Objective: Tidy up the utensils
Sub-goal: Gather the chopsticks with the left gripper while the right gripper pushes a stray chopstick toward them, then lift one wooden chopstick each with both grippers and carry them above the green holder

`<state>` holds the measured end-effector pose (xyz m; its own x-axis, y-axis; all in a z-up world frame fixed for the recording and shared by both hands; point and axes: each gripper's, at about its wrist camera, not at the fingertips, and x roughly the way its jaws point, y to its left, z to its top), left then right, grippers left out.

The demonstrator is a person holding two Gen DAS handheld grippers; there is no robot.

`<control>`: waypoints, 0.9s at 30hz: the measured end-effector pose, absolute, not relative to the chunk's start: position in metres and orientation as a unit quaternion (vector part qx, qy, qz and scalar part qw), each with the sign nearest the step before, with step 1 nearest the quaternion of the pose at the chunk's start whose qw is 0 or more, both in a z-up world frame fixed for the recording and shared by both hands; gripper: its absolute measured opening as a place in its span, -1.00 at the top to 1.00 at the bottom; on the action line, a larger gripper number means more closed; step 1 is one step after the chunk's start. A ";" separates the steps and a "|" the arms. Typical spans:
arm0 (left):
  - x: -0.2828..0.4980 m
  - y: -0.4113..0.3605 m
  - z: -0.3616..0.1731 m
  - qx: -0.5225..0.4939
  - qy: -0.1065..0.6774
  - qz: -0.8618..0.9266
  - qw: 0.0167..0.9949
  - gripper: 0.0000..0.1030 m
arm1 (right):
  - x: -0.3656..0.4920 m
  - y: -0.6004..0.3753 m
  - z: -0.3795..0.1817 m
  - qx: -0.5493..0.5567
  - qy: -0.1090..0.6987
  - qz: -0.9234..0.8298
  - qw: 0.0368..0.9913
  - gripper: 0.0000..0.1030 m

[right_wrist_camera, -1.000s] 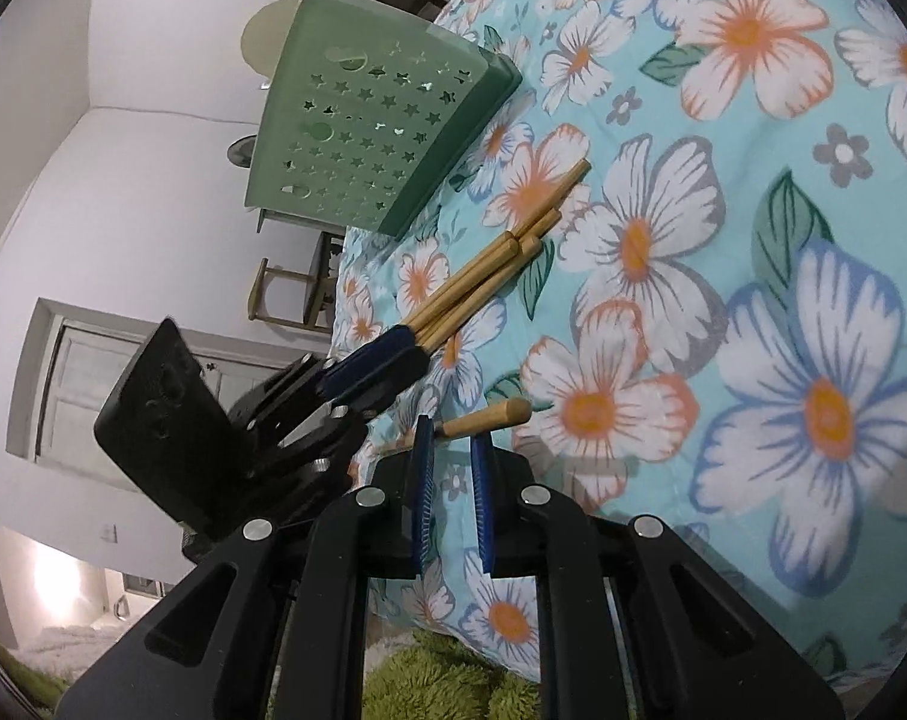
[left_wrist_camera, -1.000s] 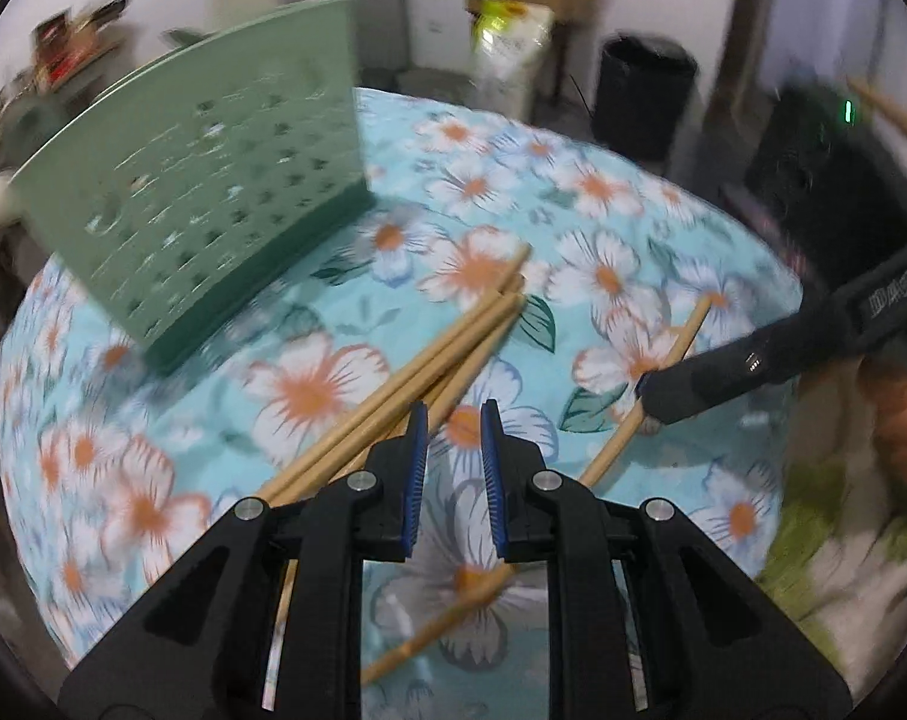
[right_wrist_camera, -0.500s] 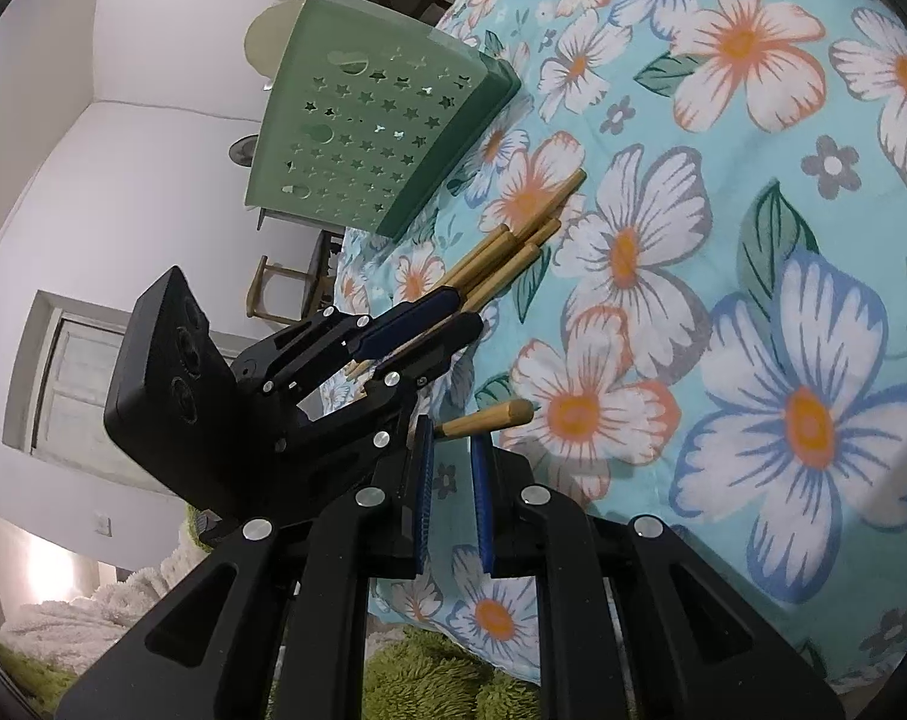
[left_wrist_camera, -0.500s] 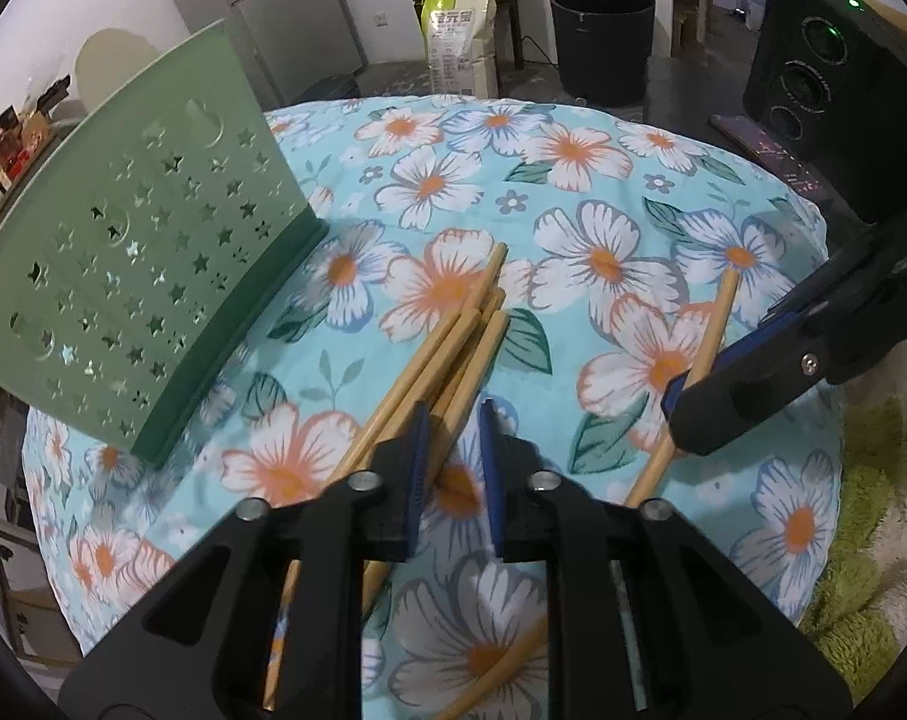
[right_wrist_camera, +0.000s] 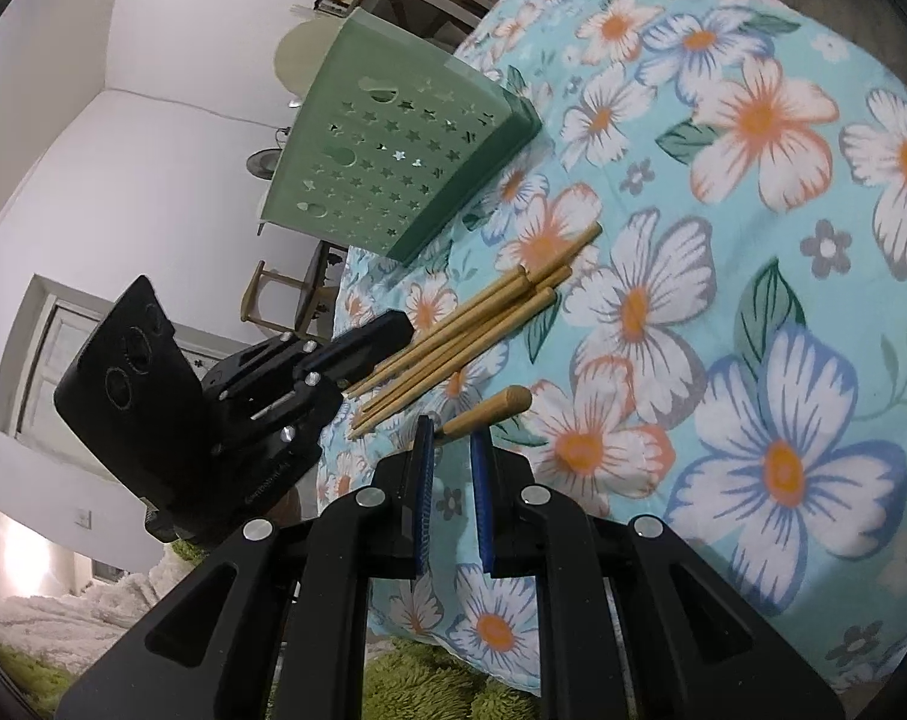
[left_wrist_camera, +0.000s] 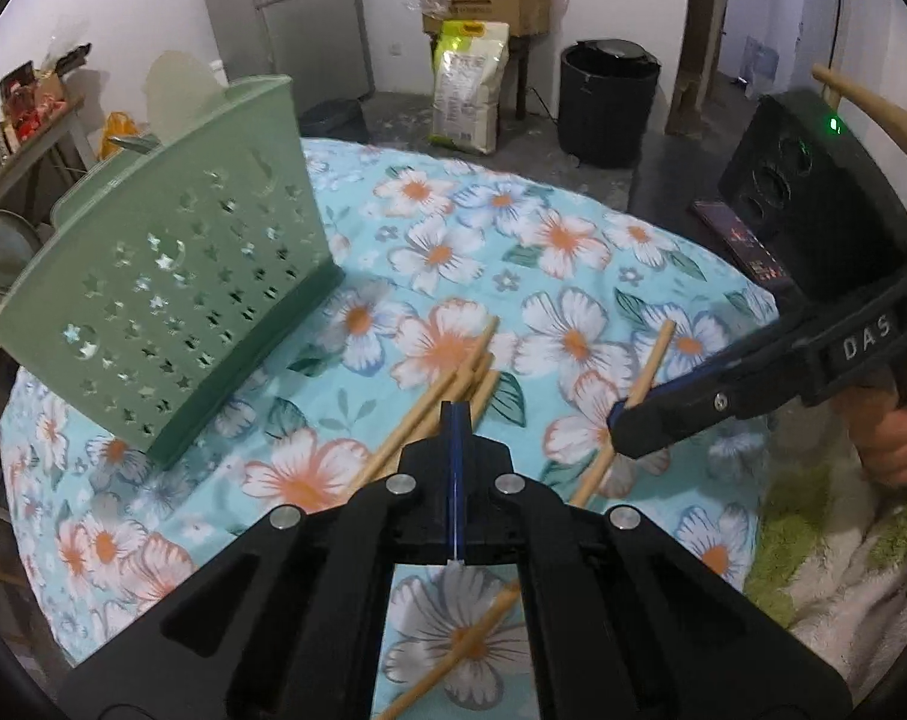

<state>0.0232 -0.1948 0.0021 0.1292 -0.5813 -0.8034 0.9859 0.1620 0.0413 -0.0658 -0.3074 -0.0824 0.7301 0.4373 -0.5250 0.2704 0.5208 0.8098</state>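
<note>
- Your left gripper (left_wrist_camera: 456,420) has just pinched fully together over the chopsticks (right_wrist_camera: 471,330) on the worktop (left_wrist_camera: 573,252); whether it holds one, you cannot tell.
- Your right gripper (right_wrist_camera: 453,456), fingers narrow, holds a single chopstick (right_wrist_camera: 489,411).
- Next, carry them to the green holder (left_wrist_camera: 171,300).

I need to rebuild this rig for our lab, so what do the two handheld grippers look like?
Both are matte black plastic. The left gripper and right gripper have angular linkage arms with silver pivot screws and blue ribbed fingers. Each carries a black box with round lenses; the right one's shows a green light and white "DAS" lettering. No cables or sleeves show.
</note>
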 end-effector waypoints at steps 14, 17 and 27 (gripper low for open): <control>0.019 -0.214 -0.038 0.374 0.319 -0.569 0.660 0.57 | -0.073 -0.314 -0.091 0.500 0.364 0.041 0.785 0.76; 0.019 -0.219 -0.040 0.380 0.316 -0.571 0.656 0.57 | -0.074 -0.317 -0.093 0.503 0.364 0.039 0.783 0.76; 0.018 -0.219 -0.036 0.374 0.304 -0.576 0.660 0.88 | -0.086 -0.328 -0.097 0.517 0.353 0.033 0.779 0.76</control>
